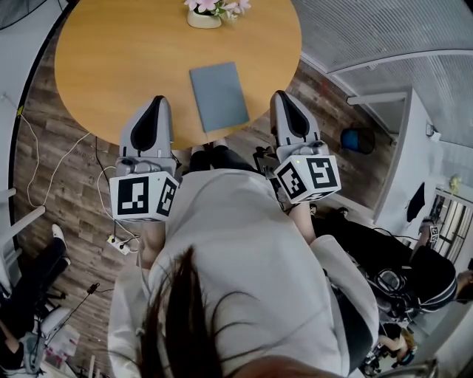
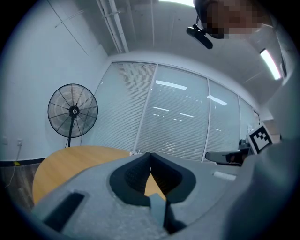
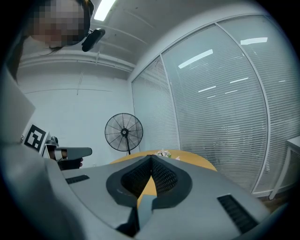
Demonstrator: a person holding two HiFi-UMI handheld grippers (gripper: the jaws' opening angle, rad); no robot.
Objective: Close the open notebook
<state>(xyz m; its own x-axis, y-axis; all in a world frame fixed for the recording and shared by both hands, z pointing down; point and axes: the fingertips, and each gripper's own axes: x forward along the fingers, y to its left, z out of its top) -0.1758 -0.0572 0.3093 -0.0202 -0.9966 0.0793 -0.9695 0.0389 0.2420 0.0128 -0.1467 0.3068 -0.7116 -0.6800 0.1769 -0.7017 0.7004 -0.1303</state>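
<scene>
A grey-blue notebook [image 1: 219, 96] lies flat with its cover down on the round wooden table [image 1: 111, 59], close to the near edge. My left gripper [image 1: 157, 101] hovers over the table edge just left of the notebook, jaws shut with nothing between them. My right gripper [image 1: 281, 96] hangs just right of the notebook, past the table's rim, also shut and empty. In the left gripper view the left gripper's [image 2: 150, 160] tips meet over the tabletop [image 2: 70, 161]. In the right gripper view the right gripper's [image 3: 151, 159] tips meet likewise.
A small pot of pink flowers [image 1: 205, 12] stands at the table's far edge. A standing fan [image 2: 72, 111] [image 3: 123, 132] is beyond the table, in front of a glass wall with blinds [image 2: 178, 117]. A power strip [image 1: 118, 244] and cables lie on the floor at the left. A seated person [image 1: 406, 266] is at the right.
</scene>
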